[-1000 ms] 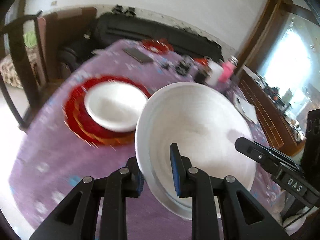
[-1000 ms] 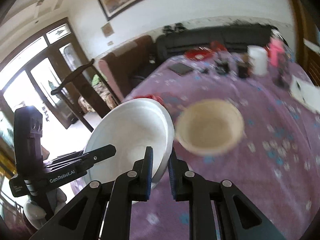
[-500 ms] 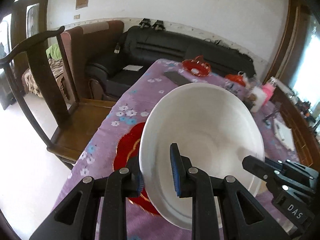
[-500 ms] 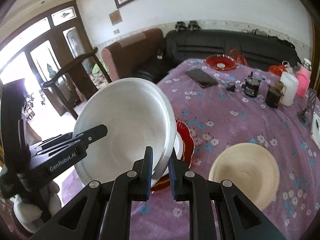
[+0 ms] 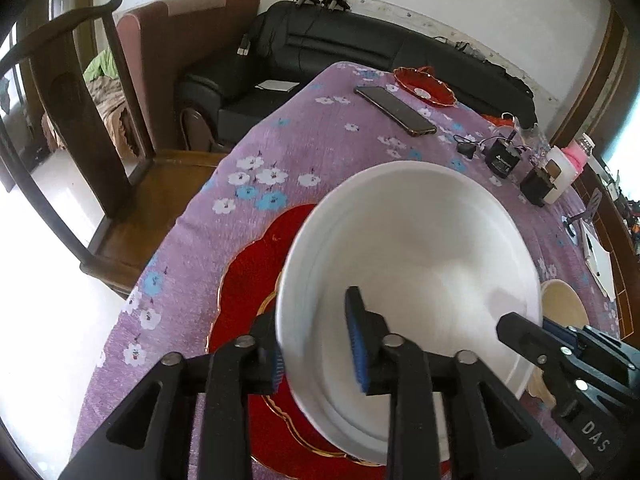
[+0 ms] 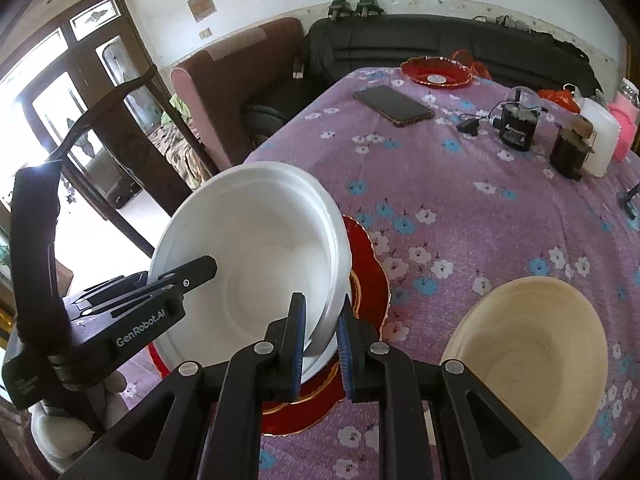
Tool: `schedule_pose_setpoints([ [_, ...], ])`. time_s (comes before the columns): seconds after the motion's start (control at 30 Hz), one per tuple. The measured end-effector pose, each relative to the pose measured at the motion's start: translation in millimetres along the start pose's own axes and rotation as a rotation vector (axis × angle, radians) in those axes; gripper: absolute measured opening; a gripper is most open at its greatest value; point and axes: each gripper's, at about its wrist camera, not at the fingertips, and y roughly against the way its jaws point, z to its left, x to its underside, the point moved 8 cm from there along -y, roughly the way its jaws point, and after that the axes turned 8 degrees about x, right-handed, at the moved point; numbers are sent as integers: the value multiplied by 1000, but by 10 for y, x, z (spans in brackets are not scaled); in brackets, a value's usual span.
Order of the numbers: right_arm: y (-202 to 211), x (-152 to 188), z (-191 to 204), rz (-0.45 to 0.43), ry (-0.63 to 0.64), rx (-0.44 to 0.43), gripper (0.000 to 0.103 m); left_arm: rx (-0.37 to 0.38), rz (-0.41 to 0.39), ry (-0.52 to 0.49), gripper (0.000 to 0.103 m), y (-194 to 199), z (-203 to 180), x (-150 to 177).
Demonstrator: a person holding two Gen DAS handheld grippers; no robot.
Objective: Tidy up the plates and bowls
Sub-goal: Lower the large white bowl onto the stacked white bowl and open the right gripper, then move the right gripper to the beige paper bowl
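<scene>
Purple flowered cloth covers the surface (image 6: 460, 200), which fills most of both frames, with a black sofa (image 5: 360, 48) along the wall at the top and a dark wooden chair (image 5: 80, 120) at the left of the left wrist view. At centre frame I hold a large white bowl (image 5: 412, 248) between both tools: my left gripper (image 5: 316, 344) has its jaws clamped on the near rim at lower centre, and my right gripper (image 6: 322, 340) has its jaws closed narrow on the opposite rim. Under the bowl lies a red plate (image 6: 370, 268) with a gold edge. A cream bowl (image 6: 532, 356) sits lower right, just beside the plate. Farther up are a phone (image 6: 394, 105) and a small red dish (image 6: 436, 73).
</scene>
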Motion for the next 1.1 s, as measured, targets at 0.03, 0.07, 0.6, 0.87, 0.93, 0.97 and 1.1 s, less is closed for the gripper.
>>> schedule_pose_setpoints([
  [0.03,-5,14,11,1,0,-4,17,4,2,2,39,-2,-3,5],
  [0.07,-7,23,22,0,-2,-11,17,10,1,9,42,9,-3,19],
  [0.6,335,43,-52,-85,-26,-36,40,14,-99,39,70,514,-15,40],
  [0.87,581,238,-175,-130,-33,-33,49,-25,-211,32,79,954,-181,274],
  [0.93,615,325,-221,-129,-41,-37,51,-64,-232,21,87,1009,-259,315],
  [0.97,628,364,-244,-126,-47,-41,51,-78,-245,12,87,1037,-319,343],
  [1.1,713,555,-364,-123,-74,-48,51,-94,-255,-21,87,1085,-542,468],
])
